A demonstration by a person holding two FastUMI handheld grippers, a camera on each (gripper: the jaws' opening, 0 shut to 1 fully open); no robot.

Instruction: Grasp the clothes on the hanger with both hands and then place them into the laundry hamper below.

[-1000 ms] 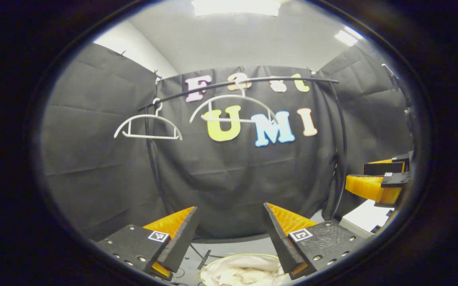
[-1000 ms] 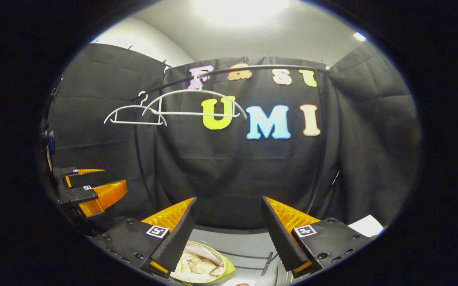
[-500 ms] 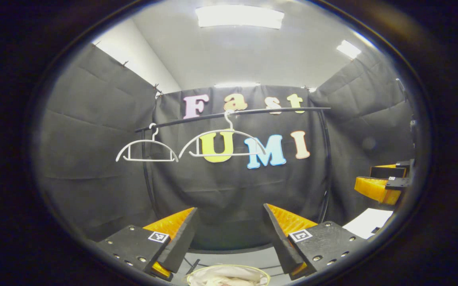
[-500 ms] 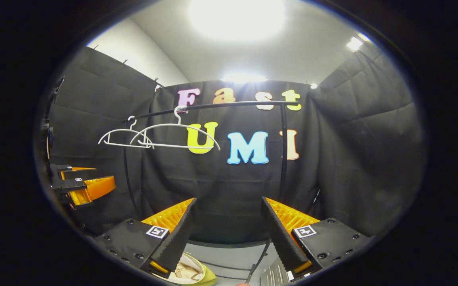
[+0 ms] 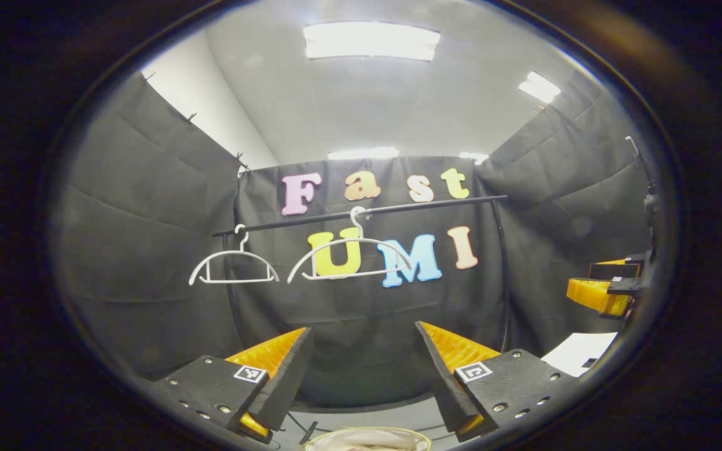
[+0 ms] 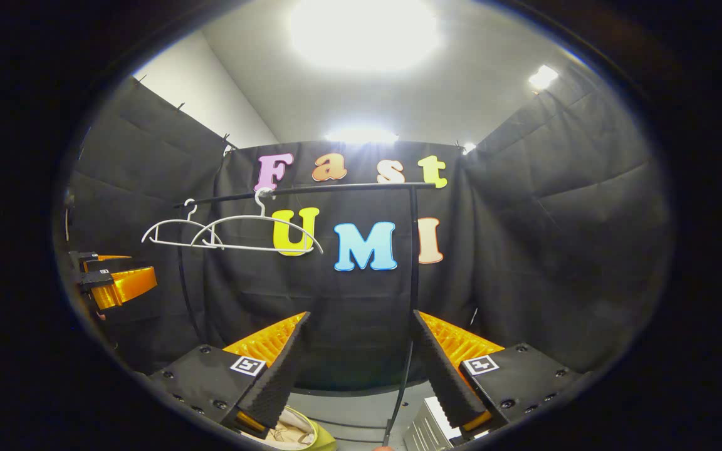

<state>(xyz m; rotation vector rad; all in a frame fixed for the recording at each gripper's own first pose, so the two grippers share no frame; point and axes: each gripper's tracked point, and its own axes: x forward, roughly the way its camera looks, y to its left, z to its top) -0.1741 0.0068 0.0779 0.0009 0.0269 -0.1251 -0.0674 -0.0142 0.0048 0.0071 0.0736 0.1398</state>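
Two bare white hangers (image 5: 234, 268) (image 5: 350, 257) hang on the black rail (image 5: 361, 214); no garment is on them. The hamper (image 5: 367, 437), yellow-green rimmed with pale clothes inside, peeks in at the bottom edge below my left gripper (image 5: 361, 376), which stands open and empty. In the right gripper view the same hangers (image 6: 176, 230) (image 6: 254, 227) hang at the left of the rail (image 6: 311, 188). My right gripper (image 6: 361, 369) is open and empty, with the hamper (image 6: 298, 433) low to its left. Each gripper shows at the other view's edge (image 5: 605, 291) (image 6: 113, 282).
The rail's black upright (image 6: 412, 250) runs down in front of the right gripper. A ribbed grey box (image 6: 427, 429) lies by its right finger. A white sheet (image 5: 580, 352) lies on the floor at the right. Black cloth walls close in on three sides.
Both grippers have tilted upward and drawn back: the hangers and rail sit lower in both views, more ceiling shows, and the hamper has slid to the bottom edge. Both stay open.
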